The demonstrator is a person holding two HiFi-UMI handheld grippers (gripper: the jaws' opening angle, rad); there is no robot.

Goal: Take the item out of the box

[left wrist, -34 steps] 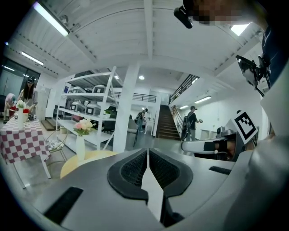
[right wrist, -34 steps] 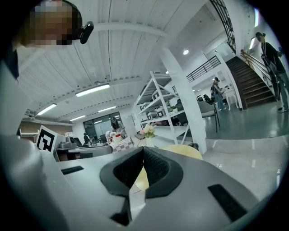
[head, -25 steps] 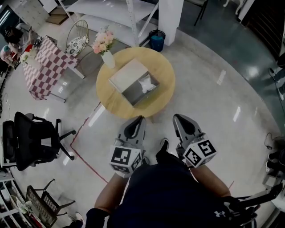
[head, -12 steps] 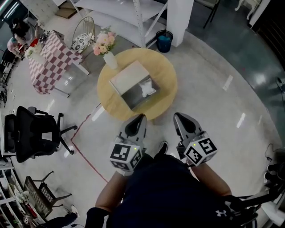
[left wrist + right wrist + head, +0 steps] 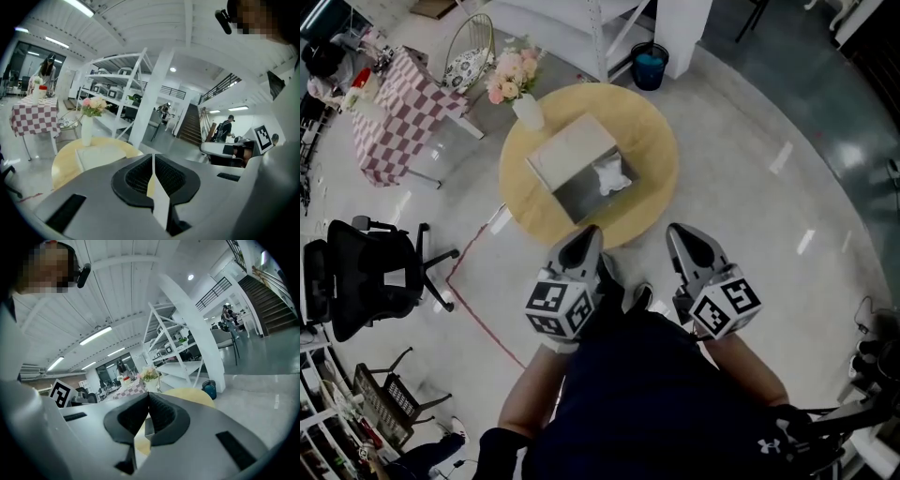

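Observation:
An open box (image 5: pixel 577 195) with a grey inside stands on the round wooden table (image 5: pixel 652 159), its pale lid (image 5: pixel 570 148) folded back to the left. A white crumpled item (image 5: pixel 610 176) lies in the box's right end. My left gripper (image 5: pixel 584 242) and right gripper (image 5: pixel 681 236) are held side by side at the table's near edge, short of the box, both shut and empty. In the left gripper view the jaws meet at the left gripper (image 5: pixel 153 160), with the lid (image 5: pixel 101 157) beyond. A corner of the box (image 5: pixel 149 427) shows under the right gripper (image 5: pixel 148 399).
A white vase of pink flowers (image 5: pixel 523 105) stands on the table behind the box. A checkered table (image 5: pixel 389 131), a wire chair (image 5: pixel 469 56) and a black office chair (image 5: pixel 366 277) stand to the left. A blue bin (image 5: pixel 649 67) and white shelving lie beyond.
The table and box have drawn nearer in the head view. Both gripper tips now reach the table's near edge. The jaws stay shut.

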